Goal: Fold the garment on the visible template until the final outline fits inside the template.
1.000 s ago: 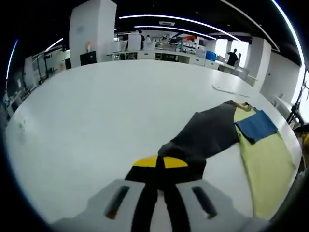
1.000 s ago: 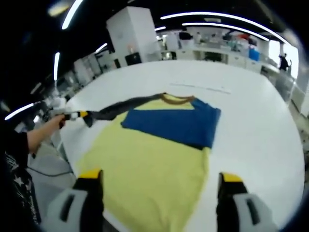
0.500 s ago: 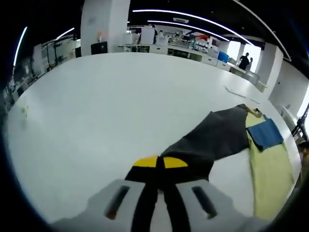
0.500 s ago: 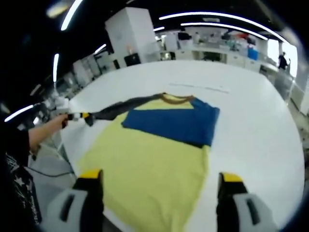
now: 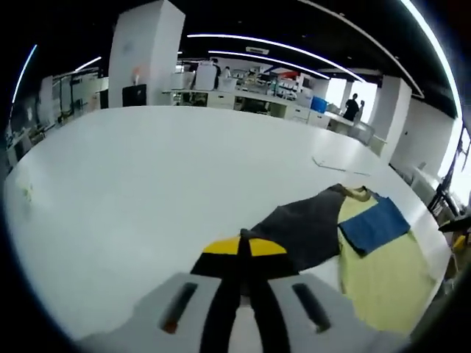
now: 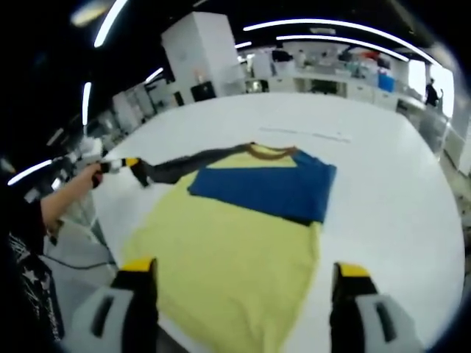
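Sleeve [image 5: 298, 232] clamped in left gripper [image 5: 244, 247] jaws, right gripper [image 6: 243, 276] jaws apart above shirt [image 6: 228, 250].

The garment [image 6: 235, 243] lies flat on the table [image 6: 383, 169]. One sleeve [image 6: 272, 187] is folded across the garment's chest, below the collar [image 6: 270, 151]. The other sleeve [image 6: 180, 168] stretches sideways away from the garment, over the table.

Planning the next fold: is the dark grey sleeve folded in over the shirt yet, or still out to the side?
Still out. The grey sleeve stretches sideways off the yellow shirt body, its end clamped in the left gripper; the blue sleeve already lies folded across the chest.
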Demonstrator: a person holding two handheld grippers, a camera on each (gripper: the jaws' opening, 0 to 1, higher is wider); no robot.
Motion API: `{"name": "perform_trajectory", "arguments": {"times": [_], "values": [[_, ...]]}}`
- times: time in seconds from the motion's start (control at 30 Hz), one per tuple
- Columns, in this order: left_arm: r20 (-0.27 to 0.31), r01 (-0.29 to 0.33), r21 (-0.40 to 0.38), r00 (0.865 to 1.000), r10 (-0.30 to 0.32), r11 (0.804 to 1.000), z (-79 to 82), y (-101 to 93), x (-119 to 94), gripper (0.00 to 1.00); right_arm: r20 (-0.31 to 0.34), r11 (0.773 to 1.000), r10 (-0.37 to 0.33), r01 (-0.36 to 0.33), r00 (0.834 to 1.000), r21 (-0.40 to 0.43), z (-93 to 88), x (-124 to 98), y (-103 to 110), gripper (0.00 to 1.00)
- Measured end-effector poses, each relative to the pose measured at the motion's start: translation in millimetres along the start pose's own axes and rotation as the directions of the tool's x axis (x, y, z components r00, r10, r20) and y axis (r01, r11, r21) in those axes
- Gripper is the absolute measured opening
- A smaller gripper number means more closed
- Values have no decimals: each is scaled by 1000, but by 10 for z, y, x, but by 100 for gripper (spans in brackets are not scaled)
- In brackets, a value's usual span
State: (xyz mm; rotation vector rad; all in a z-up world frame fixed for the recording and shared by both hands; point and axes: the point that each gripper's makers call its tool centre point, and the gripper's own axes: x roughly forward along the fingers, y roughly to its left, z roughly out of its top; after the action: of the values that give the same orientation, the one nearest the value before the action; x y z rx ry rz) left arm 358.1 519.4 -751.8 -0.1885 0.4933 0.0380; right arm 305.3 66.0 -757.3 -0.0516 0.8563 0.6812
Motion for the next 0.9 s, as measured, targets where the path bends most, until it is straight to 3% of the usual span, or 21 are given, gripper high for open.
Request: {"name": "perform_trajectory", "arguments": {"times": [0.27, 0.33, 0.8, 0.9], "values": [[88, 71, -1, 994, -70, 997, 258, -524, -25, 0, 4, 1000, -2, 2, 1000, -3, -29, -31, -6, 99], [93, 88, -3, 992, -88, 996, 296, -568, 45, 0, 6, 1000, 0, 0, 1000, -2, -38, -36, -4, 99], [136, 199, -53, 972, -190, 979, 358, -1243, 216, 0, -5, 1000, 6, -6, 1000, 5, -145, -29, 11, 99], [164, 244, -77, 960, -229, 967, 384, -1451, 240, 0, -10, 1000, 6, -6, 1000, 8, -176, -30, -3, 99]]}}
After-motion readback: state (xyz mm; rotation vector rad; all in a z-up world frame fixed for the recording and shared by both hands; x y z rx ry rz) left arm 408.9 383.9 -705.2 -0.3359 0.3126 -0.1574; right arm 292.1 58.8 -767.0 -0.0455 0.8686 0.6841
